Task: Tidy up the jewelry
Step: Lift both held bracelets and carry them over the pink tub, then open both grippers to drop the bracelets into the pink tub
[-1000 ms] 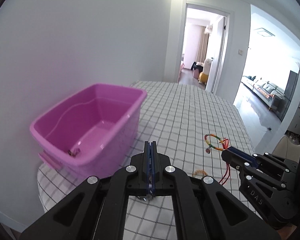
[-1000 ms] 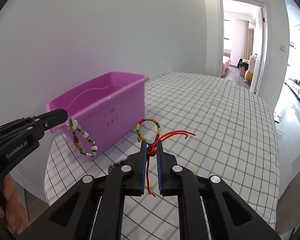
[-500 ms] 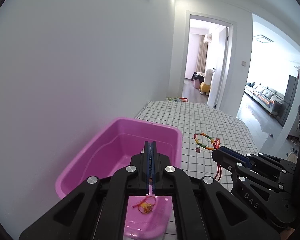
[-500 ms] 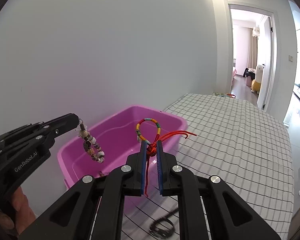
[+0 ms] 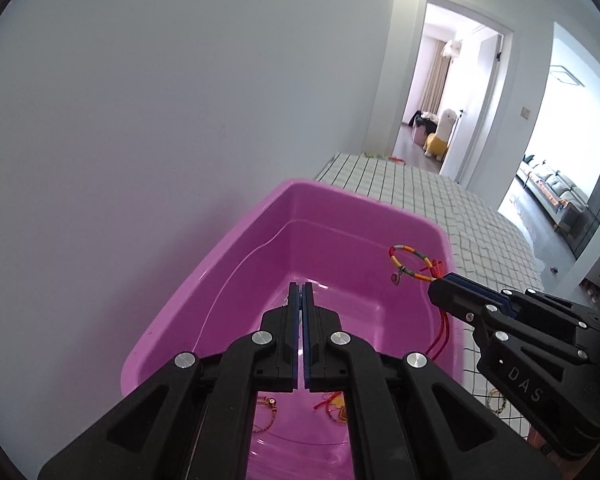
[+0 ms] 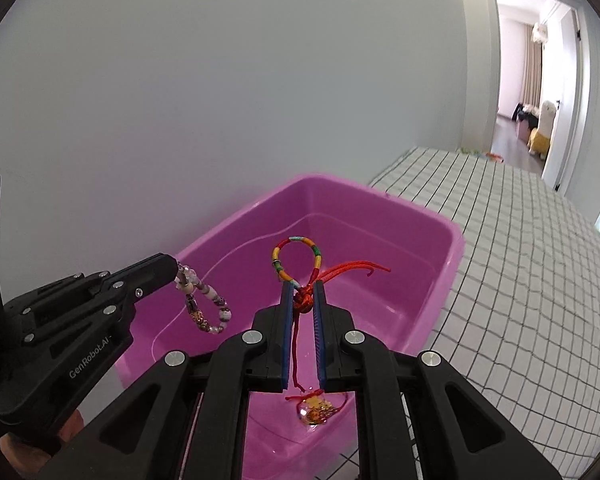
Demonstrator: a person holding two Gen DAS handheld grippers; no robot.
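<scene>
Pink plastic fills my view: the tub (image 5: 236, 280) sits against the white wall (image 5: 140, 100) on the checked tablecloth (image 6: 520, 280), and both my grippers hang over it.

My right gripper (image 6: 303, 292) is clamped on the red knot of the woven bracelet (image 6: 296, 258). Its colourful loop stands up at twelve o'clock from my fingertips, red cord ends fly out toward three o'clock, and one red strand trails down between the blue pads (image 6: 287, 320) toward six. From the left wrist camera that same bracelet shows at three o'clock, over the tub's right wall, a small charm dangling off the loop.

My left gripper (image 5: 301, 296) is squeezed tight, blue pads pressed together with barely a slit. From its own camera I can't make out what it carries. The right wrist camera settles it: the beaded bracelet (image 6: 206, 308) hangs from the left fingertips at nine o'clock, pale and dark beads looping down over the tub's interior, not touching the floor of it.

Down at six o'clock, on the tub's bottom, lies a red-corded piece with a gold charm (image 6: 314, 410), and a thin gold-and-red bracelet (image 5: 266, 414) rests beside it. Another small bracelet (image 5: 496, 400) lies on the cloth outside the tub, at four o'clock, half hidden behind my right gripper.
</scene>
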